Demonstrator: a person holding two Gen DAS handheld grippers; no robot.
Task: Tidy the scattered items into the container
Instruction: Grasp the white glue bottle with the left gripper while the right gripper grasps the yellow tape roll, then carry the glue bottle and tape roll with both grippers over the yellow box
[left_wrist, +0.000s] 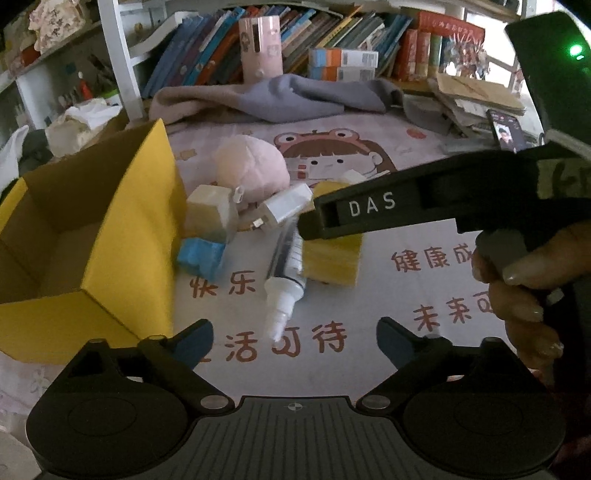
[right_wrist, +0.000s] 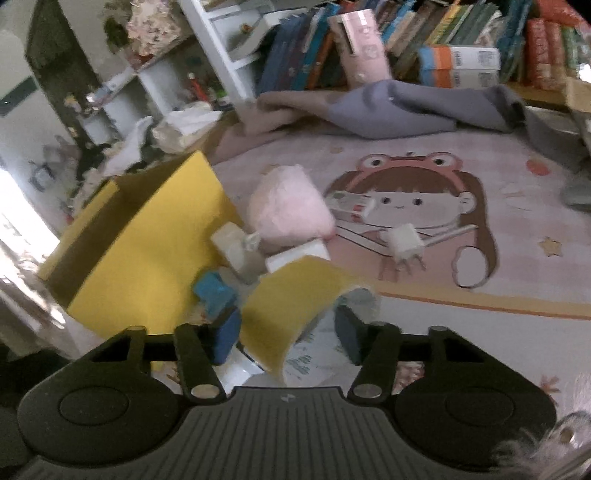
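A yellow cardboard box (left_wrist: 122, 236) stands open at the left; it also shows in the right wrist view (right_wrist: 147, 243). Beside it lie a pink plush (left_wrist: 251, 166), a cream block (left_wrist: 210, 210), a blue block (left_wrist: 201, 254), a white charger (left_wrist: 284, 203), a spray bottle (left_wrist: 286, 273) and a yellow sponge (left_wrist: 334, 258). My left gripper (left_wrist: 295, 343) is open and empty just before the bottle's nozzle. My right gripper (right_wrist: 288, 332) has its jaws around the yellow sponge (right_wrist: 291, 302), which bends upward between the pads. The right gripper's body (left_wrist: 369, 210) reaches in over the sponge.
A grey blanket (left_wrist: 280, 96) lies at the back, in front of a row of books (left_wrist: 229, 48). A phone (left_wrist: 506, 129) and a paper stack sit at the back right. A white plug (right_wrist: 404, 240) and a small pack (right_wrist: 349, 203) lie on the cartoon mat.
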